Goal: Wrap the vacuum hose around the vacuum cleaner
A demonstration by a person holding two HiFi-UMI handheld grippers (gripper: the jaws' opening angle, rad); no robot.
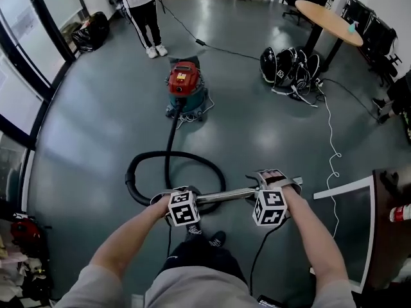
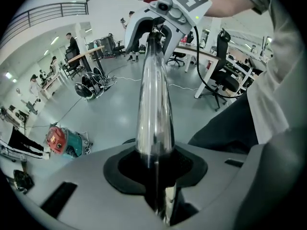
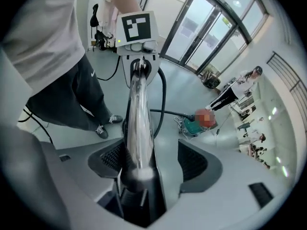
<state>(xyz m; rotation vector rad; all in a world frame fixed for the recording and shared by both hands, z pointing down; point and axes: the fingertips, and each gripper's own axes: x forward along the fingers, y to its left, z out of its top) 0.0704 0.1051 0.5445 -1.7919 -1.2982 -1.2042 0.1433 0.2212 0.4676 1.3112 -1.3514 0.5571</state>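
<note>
Grey office floor (image 1: pixel 96 127) carries the black hose (image 1: pixel 168 140), which runs from the red vacuum (image 1: pixel 185 85) standing well ahead of the operator, loops once and joins a chrome wand (image 1: pixel 221 196) held level. On it the left gripper (image 2: pixel 156 166) is clamped; the right gripper (image 3: pixel 151 162) has its jaws spread, the wand between them. A person (image 1: pixel 144 18) stands beyond the vacuum.

**A:** What do you count on the floor?

**B:** I see one vacuum cleaner (image 1: pixel 185 85), one black hose (image 1: pixel 169 140) and one metal tube (image 1: pixel 221 196).

**A:** And grippers?

**B:** Two under my control: one left gripper (image 2: pixel 154 169), one right gripper (image 3: pixel 146 164).

**A:** Anything else?

**B:** One round table (image 1: pixel 327 18), one white cable (image 1: pixel 332 153), one person (image 1: pixel 144 11) standing. The black gear (image 1: pixel 289 66) by the table I can't count.
</note>
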